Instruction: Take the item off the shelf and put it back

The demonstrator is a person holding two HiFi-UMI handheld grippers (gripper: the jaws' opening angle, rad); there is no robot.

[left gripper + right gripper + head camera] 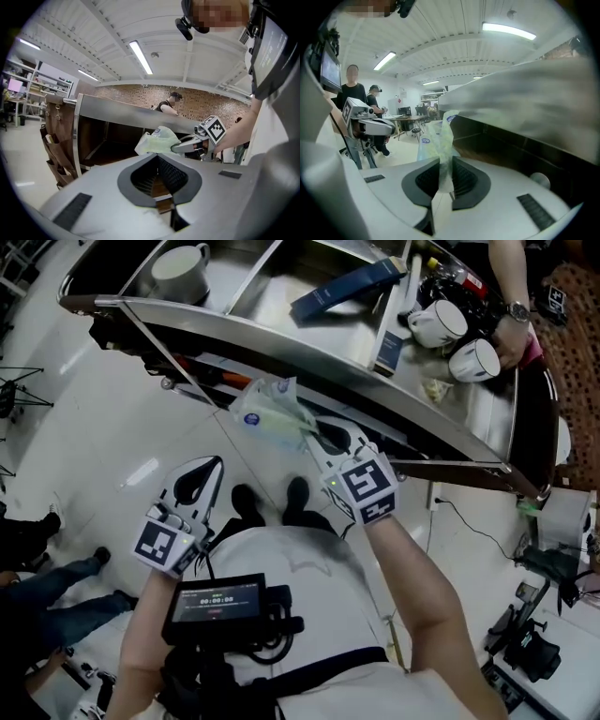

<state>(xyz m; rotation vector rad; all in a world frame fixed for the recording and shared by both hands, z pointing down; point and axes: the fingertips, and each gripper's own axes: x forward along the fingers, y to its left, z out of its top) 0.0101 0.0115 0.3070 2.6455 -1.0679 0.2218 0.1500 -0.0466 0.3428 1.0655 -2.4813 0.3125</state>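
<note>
A pale green and white plastic packet (267, 409) hangs just below the front rim of the steel shelf (309, 348). My right gripper (314, 432) is shut on the packet's near edge. In the right gripper view the packet (438, 136) rises out of the narrow gap of the right gripper (445, 176), beside the dark shelf opening (506, 140). My left gripper (202, 479) hangs lower left, away from the shelf, open and empty. In the left gripper view nothing lies inside the left gripper (158, 173); beyond it are the packet (157, 140) and the right gripper (187, 143).
On the shelf top stand a white cup (183, 263), a blue box (342, 287) and two white mugs (441, 322). Another person's hand with a watch (511, 315) rests there. People's legs (47, 568) are at lower left, black equipment (534, 643) at lower right.
</note>
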